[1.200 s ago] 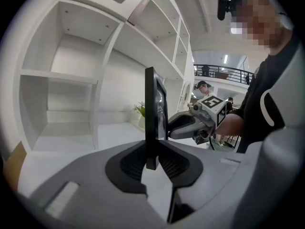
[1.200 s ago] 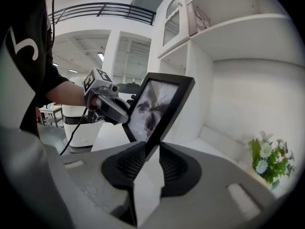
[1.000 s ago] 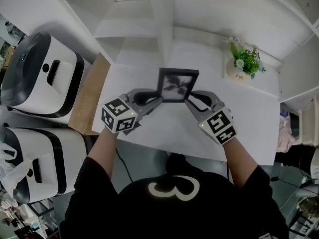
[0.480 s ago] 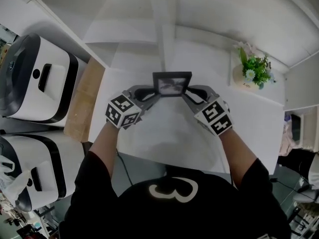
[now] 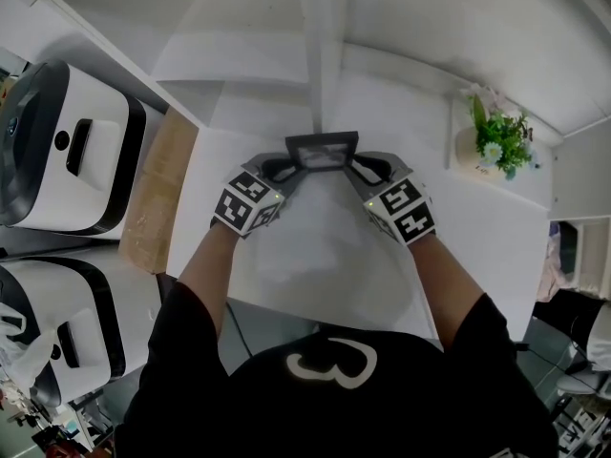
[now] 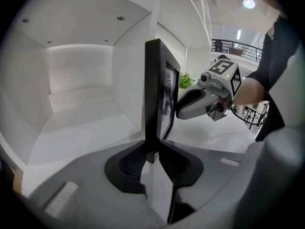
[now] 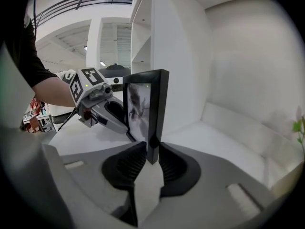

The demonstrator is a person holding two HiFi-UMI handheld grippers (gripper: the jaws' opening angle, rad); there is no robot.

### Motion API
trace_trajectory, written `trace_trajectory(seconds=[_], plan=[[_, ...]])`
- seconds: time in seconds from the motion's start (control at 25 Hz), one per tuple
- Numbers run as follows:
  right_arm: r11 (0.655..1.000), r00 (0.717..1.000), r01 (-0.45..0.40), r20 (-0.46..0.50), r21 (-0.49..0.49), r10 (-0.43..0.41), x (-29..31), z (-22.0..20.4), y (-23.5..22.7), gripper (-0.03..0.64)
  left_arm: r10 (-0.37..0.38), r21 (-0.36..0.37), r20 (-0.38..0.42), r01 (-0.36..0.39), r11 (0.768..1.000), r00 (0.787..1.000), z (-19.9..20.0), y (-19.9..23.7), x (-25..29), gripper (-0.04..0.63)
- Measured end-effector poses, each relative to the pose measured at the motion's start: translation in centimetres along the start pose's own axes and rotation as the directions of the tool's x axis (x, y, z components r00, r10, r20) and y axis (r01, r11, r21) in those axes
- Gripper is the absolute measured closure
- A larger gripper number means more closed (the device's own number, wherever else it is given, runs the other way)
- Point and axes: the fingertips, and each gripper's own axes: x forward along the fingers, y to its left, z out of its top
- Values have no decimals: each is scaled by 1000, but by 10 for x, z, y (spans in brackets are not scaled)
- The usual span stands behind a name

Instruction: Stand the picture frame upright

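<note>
A black picture frame (image 5: 322, 149) with a dark flower print stands nearly upright over the far part of the white table (image 5: 315, 256), so the head view shows mostly its top edge. My left gripper (image 5: 292, 165) is shut on the frame's left edge; in the left gripper view the pads pinch the frame (image 6: 155, 89) at its lower part. My right gripper (image 5: 355, 163) is shut on the right edge of the frame (image 7: 152, 109), and its jaws have just been closing a little on that edge. Whether the frame's bottom rests on the table is hidden.
White shelf compartments (image 5: 258, 46) open just behind the frame, split by an upright divider (image 5: 320, 36). A small potted plant (image 5: 496, 141) stands at the back right. Two white machines (image 5: 67, 141) and a wooden board (image 5: 158, 194) lie to the left.
Both grippers carried the frame away from me toward the shelf and lower. The frame tipped from showing its face to the head camera to nearly upright.
</note>
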Motion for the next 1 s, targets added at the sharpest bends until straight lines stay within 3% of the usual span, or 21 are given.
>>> trace_trajectory(seconds=[0.36, 0.76, 1.0], plan=[[999, 1000, 19, 7, 50, -19, 16, 3, -11, 529, 101, -1, -37, -101, 995, 994, 0, 19, 7, 505], [996, 1000, 25, 3, 87, -25, 20, 7, -17, 529, 160, -21, -41, -161, 987, 986, 3, 30, 11, 505], [995, 1000, 21, 5, 94, -22, 21, 9, -18, 509, 155, -26, -28, -155, 988, 988, 7, 31, 9, 500]])
